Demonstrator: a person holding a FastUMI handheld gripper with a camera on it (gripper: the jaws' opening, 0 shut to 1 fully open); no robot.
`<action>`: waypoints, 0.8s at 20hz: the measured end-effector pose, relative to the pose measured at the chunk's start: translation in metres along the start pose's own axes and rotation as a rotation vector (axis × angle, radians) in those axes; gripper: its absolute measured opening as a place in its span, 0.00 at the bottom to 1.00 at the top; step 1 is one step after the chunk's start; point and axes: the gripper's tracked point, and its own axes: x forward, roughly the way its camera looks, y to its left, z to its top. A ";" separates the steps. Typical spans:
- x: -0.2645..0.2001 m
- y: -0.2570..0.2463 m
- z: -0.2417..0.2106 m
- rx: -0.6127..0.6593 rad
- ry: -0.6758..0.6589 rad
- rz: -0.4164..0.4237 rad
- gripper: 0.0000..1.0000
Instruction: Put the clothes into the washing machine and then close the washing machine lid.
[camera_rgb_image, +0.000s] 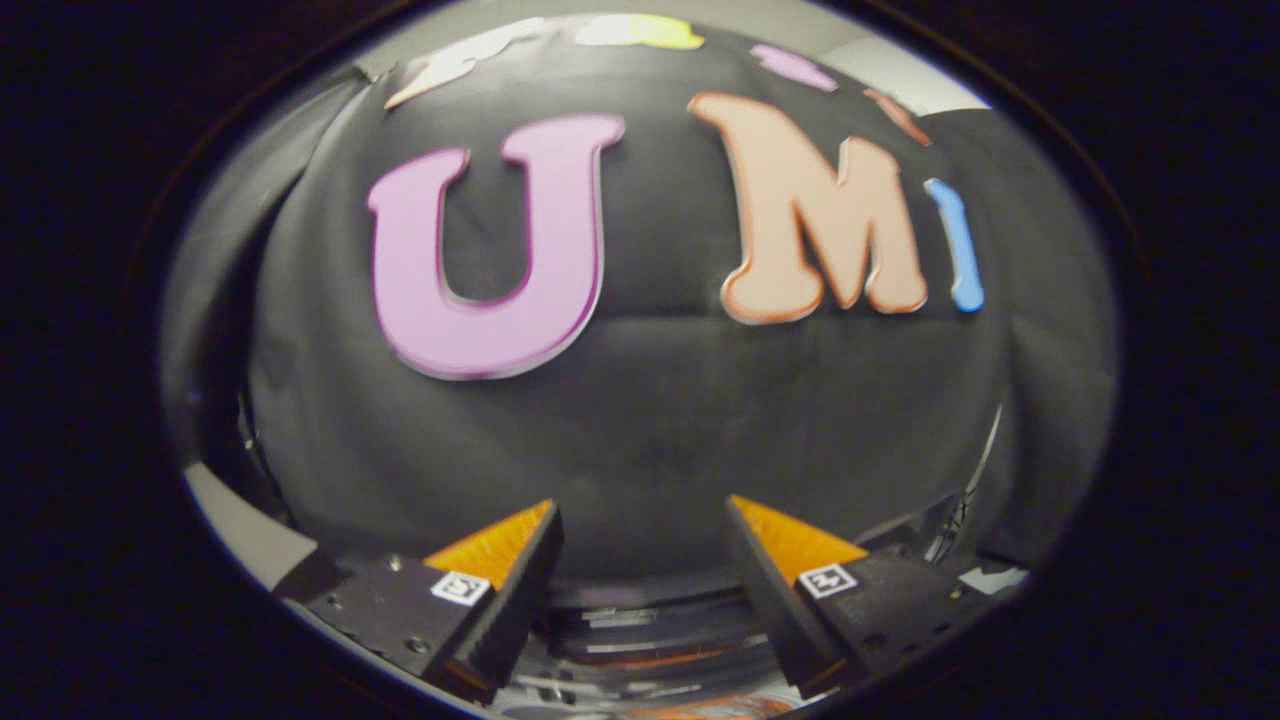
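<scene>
Two fingers (500, 575) of the hand-held gripper (645, 535) stand wide apart, holding nothing, aimed at the black cloth wall (650, 420), blurred machine parts (640, 650) just below them.

Gripper (645, 560) facing booth wall (640, 420), jaws apart w/ nothing btwn. Wall straight ahead, well beyond tips. Blurred layered edges of sth (640, 640) low btwn and below the jaws; can't tell what.
</scene>
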 end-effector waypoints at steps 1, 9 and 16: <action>-0.005 -0.003 0.000 -0.075 0.013 0.003 0.97; -0.003 -0.002 0.006 -0.023 -0.053 0.001 0.97; -0.002 -0.002 0.005 -0.024 -0.071 0.001 0.97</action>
